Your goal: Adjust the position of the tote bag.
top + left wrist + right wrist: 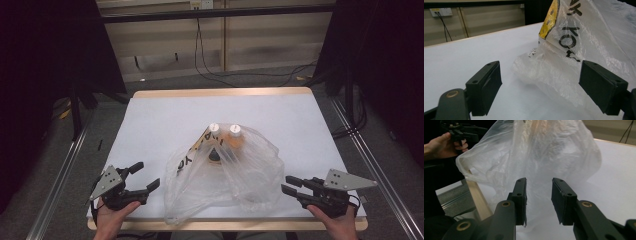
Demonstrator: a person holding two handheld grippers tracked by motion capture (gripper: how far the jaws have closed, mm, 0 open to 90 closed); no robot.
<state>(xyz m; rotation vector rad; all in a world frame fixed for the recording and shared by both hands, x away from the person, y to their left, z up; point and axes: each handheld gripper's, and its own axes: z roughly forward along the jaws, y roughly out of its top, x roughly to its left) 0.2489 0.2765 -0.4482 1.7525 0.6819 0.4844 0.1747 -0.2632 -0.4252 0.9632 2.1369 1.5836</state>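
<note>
High view: a white table [165, 115] with a wooden edge. A crumpled clear plastic bag [235, 175] with black lettering and a yellow patch sits near the front middle of the table. Inside it stand two bottles with white caps [224, 131], side by side, at the far end of the bag. The left gripper [143, 176] rests at the table's front left corner, held by a hand [111, 220], its jaws spread wide and pointing at the bag, just short of it. The right gripper [289, 184] sits at the front right, jaws slightly apart, close to the bag's right edge.

Left gripper view: the two black jaws stand wide apart, holding nothing. The bag [584, 45] rises just ahead, towards the right-hand jaw.

Right gripper view: the jaws are narrowly parted and hold nothing, with the bag [536, 157] directly in front. The other hand and its gripper [459, 133] show farther off, upper left.
</note>
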